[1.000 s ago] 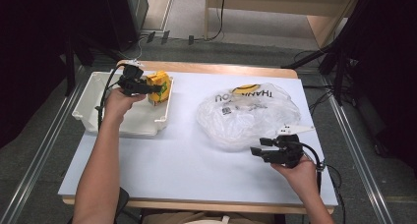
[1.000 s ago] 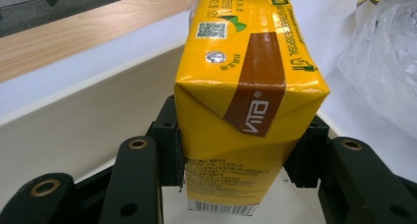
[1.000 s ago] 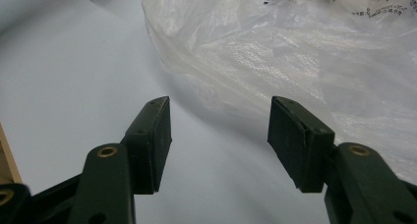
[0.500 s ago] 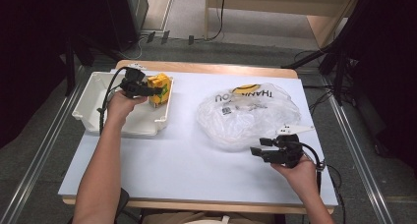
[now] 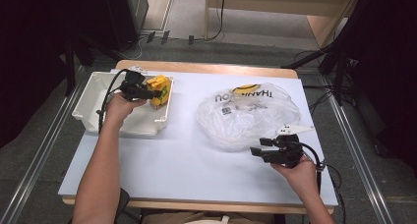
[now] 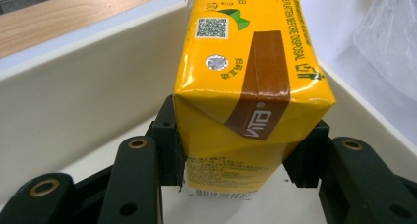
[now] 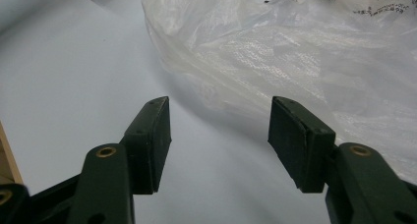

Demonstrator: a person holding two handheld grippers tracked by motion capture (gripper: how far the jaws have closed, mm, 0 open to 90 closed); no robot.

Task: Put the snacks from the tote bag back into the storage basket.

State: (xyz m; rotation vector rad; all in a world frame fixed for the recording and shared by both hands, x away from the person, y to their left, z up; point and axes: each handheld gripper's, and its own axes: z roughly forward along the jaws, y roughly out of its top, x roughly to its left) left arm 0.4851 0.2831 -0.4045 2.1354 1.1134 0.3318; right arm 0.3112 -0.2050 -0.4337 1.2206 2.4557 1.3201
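Change: almost nothing has shifted since a second ago; the left hand has edged the carton a touch toward the tray's right wall, the right hand stays put.
Carton: a yellow drink carton (image 6: 246,101), glossy, box-shaped with folded corners, a brown band down one face; it sits over the far right corner of the tray (image 5: 88,117).
Tray: white plastic, rectangular, smooth walls with a rolled rim, on the left part of the table (image 5: 187,170).
Left claw: the left claw (image 5: 156,92) is clamped on the carton's lower end, one black pad on each side face.
Left arm: bare forearm reaches forward from the near edge, the hand (image 5: 120,106) wrapped around the gripper body over the tray.
Bag: a crumpled, see-through plastic bag (image 5: 246,113), lying flat right of centre.
Right claw: the right claw (image 7: 220,140) stands apart, holding nothing, low over the table just beside the bag's near edge.
Writing: "VITA" on the brown band, a QR code, "BEFORE DISPOSAL" along one edge; the bag reads "THANK YOU", upside down from here.
Table: pale blue-white top, wooden edge.
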